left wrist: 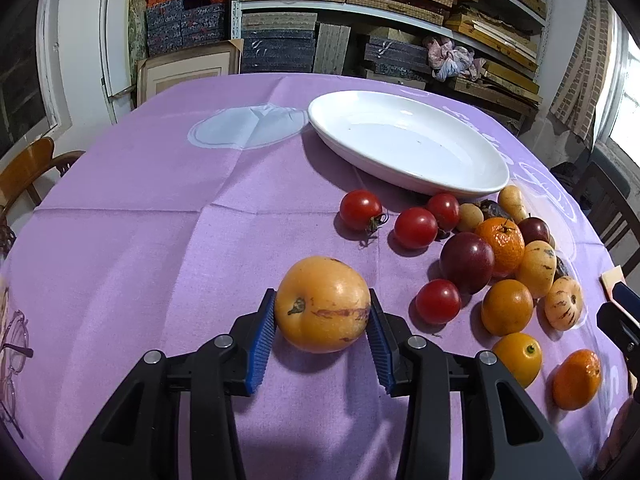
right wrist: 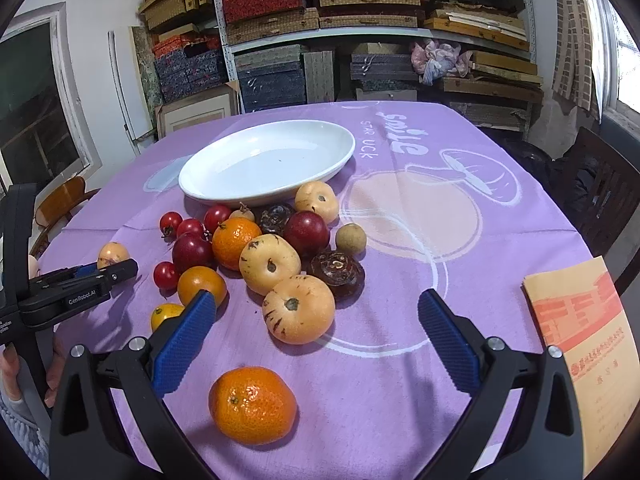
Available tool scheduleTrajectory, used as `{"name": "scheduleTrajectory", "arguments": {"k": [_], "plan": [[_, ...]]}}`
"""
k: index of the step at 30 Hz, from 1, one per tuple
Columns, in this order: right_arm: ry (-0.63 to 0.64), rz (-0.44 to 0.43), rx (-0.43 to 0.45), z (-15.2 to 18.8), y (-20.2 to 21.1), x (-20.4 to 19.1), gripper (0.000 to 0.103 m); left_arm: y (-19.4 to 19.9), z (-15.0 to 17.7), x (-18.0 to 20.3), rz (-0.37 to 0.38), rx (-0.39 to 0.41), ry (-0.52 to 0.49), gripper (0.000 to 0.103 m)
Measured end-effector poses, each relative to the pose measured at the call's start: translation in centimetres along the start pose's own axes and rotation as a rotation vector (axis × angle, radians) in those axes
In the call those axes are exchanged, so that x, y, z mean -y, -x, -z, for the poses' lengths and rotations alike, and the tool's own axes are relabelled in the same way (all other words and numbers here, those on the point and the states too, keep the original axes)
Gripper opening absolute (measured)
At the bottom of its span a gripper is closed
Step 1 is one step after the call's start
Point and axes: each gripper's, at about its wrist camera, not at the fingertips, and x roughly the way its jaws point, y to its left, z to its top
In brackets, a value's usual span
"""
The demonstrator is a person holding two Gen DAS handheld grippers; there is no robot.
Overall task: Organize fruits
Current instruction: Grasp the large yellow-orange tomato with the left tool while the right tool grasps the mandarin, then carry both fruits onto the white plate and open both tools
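- With my left claw [left wrist: 322, 326] clamped by its ribbed blue pads on the melon [left wrist: 323, 304], still resting on the cloth, this is the grasp step.
- Next, I judge: lift and carry it to the empty plate [left wrist: 408, 142] near the surface's far edge.
- Melon: round, smooth, yellow-orange, purple-streaked; plate glossy, oval.
- My right claw [right wrist: 316, 316] gapes wide, holding nothing, over the fruit pile [right wrist: 270, 264].

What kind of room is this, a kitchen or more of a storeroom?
Probably a storeroom with a dining table in it: metal shelves stacked with flat boxes, framed pictures leaning on the wall, and a purple tablecloth with fruit.
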Motion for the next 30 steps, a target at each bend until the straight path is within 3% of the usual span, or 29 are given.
{"name": "scheduleTrajectory", "arguments": {"k": [4, 9, 13, 14, 17, 30], "plan": [[0.019, -0.077, -0.046, 1.6, 0.8, -0.5, 0.099, 0.4, 0.6, -0.3, -0.022, -0.008, -0.006, 0.043], [0.091, -0.047, -0.097, 4.2, 1.2, -1.1, 0.099, 0.4, 0.7, -0.9, -0.017, -0.016, 0.022, 0.043], [0.126, -0.052, -0.088, 4.5, 1.5, -1.7, 0.099, 0.4, 0.7, -0.9, -0.019, -0.016, 0.019, 0.043], [0.139, -0.054, -0.089, 4.5, 1.4, -1.9, 0.096, 0.4, 0.7, -0.9, -0.019, -0.016, 0.019, 0.043], [0.169, -0.071, -0.101, 4.5, 1.3, -2.5, 0.057, 0.4, 0.7, -0.9, -0.016, -0.021, 0.023, 0.044], [0.162, -0.101, -0.167, 4.4, 0.0, -2.4, 0.051, 0.3, 0.9, -1.2, -0.015, -0.022, 0.023, 0.044]]}}
